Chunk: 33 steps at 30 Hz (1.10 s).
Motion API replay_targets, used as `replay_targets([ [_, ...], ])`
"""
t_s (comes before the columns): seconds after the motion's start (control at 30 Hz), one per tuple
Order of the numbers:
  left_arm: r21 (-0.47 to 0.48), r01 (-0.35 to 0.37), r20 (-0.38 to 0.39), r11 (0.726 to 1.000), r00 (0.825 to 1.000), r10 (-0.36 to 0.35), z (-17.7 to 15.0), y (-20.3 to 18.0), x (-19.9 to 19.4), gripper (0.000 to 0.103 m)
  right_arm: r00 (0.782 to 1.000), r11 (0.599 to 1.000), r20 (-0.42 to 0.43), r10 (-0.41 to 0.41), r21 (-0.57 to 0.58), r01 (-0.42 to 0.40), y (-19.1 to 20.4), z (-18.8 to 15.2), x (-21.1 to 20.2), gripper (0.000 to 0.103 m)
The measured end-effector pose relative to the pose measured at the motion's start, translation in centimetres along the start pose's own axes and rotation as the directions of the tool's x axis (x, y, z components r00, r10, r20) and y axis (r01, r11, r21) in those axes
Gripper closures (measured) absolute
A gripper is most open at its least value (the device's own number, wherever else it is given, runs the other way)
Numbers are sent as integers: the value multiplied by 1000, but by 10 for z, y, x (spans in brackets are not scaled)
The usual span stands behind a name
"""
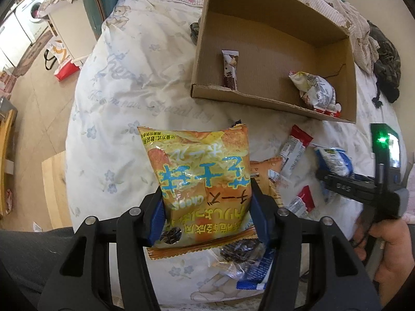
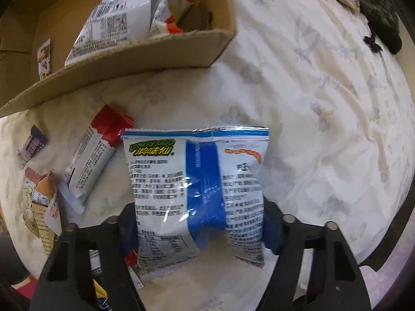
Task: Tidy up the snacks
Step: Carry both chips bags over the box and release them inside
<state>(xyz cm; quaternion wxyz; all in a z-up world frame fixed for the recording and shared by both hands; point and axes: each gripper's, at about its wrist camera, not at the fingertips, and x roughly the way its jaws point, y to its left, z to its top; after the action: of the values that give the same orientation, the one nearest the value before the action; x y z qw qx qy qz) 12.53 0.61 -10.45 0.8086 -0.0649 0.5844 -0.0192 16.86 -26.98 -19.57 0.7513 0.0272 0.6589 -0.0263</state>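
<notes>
My left gripper [image 1: 207, 207] is shut on a yellow chip bag [image 1: 199, 171], held upright above the white quilt. My right gripper [image 2: 199, 230] is shut on a blue and white snack bag [image 2: 197, 181]; it also shows in the left wrist view [image 1: 334, 160], at the right. An open cardboard box [image 1: 259, 98] lies farther back on the bed, holding a brown snack bar [image 1: 230, 68] and a white snack pack [image 1: 315, 90]. In the right wrist view the box [image 2: 129, 49] is at the upper left with a white pack [image 2: 114, 23] inside.
Loose snacks lie on the quilt [image 1: 116, 103]: a red and white packet [image 2: 90, 160], an orange packet [image 1: 269, 171], a small purple packet [image 2: 32, 142], a blue packet [image 1: 255, 272]. Rumpled clothes [image 1: 384, 59] lie at the far right. The bed's left edge drops to the floor [image 1: 33, 103].
</notes>
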Motion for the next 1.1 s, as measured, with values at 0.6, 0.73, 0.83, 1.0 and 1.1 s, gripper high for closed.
replay_targets([
  [0.6,14,-71,98,997,993,69,-3,7,-12,50,978,984,129,166,45,-173,-30,-37,-85,36],
  [0.73,-15,-58,112,998,992,59,-6,12,-21,50,969,982,168,181,19,-187,-23,-45,-97,35],
  [0.83,-28,-40,132,999,990,43,-9,16,-32,50,956,976,201,214,5,-219,-19,-56,-109,35],
  [1.0,-24,-49,170,999,984,52,-7,18,-48,50,920,960,283,272,-16,-279,-9,-61,-128,35],
  [1.1,-37,-31,192,999,981,37,0,19,-61,50,876,951,380,296,-31,-308,-5,-60,-153,35],
])
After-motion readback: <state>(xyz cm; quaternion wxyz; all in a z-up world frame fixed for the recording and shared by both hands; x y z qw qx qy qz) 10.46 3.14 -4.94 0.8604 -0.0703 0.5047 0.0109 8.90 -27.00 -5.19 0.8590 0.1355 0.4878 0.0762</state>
